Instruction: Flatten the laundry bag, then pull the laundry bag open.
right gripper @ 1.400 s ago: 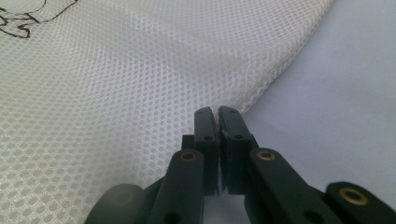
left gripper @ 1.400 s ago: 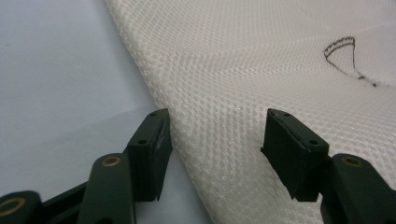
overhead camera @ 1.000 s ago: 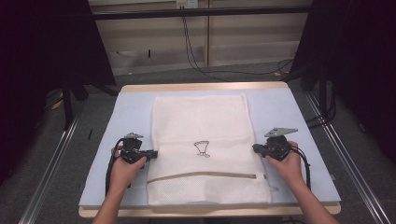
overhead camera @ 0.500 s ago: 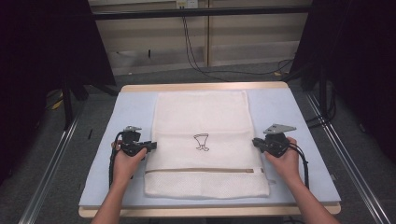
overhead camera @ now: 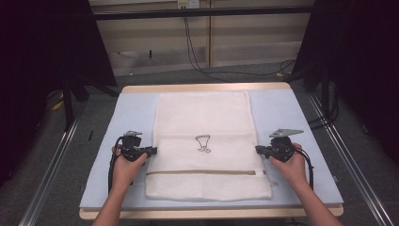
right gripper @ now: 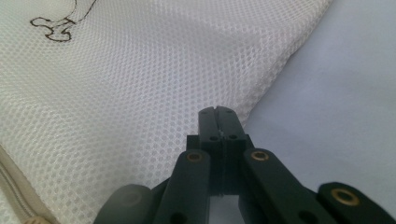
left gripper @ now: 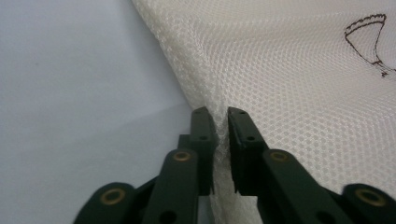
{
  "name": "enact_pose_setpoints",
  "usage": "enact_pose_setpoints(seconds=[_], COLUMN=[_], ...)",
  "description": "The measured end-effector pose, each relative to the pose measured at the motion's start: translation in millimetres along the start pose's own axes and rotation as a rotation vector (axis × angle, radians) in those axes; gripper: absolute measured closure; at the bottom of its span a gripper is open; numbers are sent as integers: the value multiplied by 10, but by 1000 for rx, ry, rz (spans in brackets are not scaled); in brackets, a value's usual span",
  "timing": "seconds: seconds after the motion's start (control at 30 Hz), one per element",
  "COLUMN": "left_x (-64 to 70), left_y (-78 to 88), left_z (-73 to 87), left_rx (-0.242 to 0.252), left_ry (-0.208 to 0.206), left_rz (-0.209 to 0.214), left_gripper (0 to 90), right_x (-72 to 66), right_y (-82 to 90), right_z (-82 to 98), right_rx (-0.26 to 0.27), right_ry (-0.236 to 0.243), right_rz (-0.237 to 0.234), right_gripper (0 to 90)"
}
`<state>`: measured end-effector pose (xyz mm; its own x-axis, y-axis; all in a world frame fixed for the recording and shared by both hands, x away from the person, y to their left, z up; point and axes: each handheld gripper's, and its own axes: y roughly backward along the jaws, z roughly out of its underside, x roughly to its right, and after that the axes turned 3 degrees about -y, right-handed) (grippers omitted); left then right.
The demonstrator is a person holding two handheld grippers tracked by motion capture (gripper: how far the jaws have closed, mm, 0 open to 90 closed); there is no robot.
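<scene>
Jaws of both grippers pinched on mesh bag (overhead camera: 202,141) side edges, right pinch hard to see.

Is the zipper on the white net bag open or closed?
Closed. The beige zipper on the white mesh laundry bag runs as one straight shut line across the near end, with no gap showing. The bag lies spread flat on the light blue table mat.

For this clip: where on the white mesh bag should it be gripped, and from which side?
Grip the mesh bag by its long side edges, each tool coming in level from its own side. It lies flat, so only the thin edges can be pinched, as the left tool does.
</scene>
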<state>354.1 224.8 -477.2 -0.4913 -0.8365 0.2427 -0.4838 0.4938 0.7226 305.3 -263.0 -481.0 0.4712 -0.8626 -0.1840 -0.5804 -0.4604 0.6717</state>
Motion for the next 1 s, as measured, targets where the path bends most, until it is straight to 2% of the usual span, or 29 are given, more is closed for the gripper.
enact_pose_setpoints(seconds=[0.1,0.4,0.5,0.7,0.73,0.77,0.83,0.9,0.93,0.97,1.0], left_x=[1,-44,-51,-123,-141,-142,-128,-122,-111,-107,-87], left_y=[12,92,101,123,138,150,155,189,206,220,248], left_z=[-3,11,15,1,0,-1,-5,-18,-28,-38,-59], left_rx=[-5,-19,-13,-6,-4,-5,10,15,26,47,49], left_ry=[4,36,48,52,57,48,62,55,63,66,62], left_rz=[-6,-13,-8,-32,-24,-18,-17,-40,-36,-40,-24], left_gripper=[850,854,854,854,852,845,785,760,719,637,638], right_x=[-4,-62,-75,-113,-135,-142,-148,-150,-154,-162,-167], right_y=[12,25,14,-3,-14,-21,-24,-17,-10,12,25], right_z=[3,18,16,11,2,-3,-9,-11,-12,-10,-7], right_rx=[-3,0,2,1,2,2,4,20,23,31,35], right_ry=[4,13,7,22,18,29,34,40,39,44,54], right_rz=[-11,-37,-35,-55,-60,-60,-57,-50,-46,-35,-31], right_gripper=[900,900,900,900,900,900,900,845,803,741,743])
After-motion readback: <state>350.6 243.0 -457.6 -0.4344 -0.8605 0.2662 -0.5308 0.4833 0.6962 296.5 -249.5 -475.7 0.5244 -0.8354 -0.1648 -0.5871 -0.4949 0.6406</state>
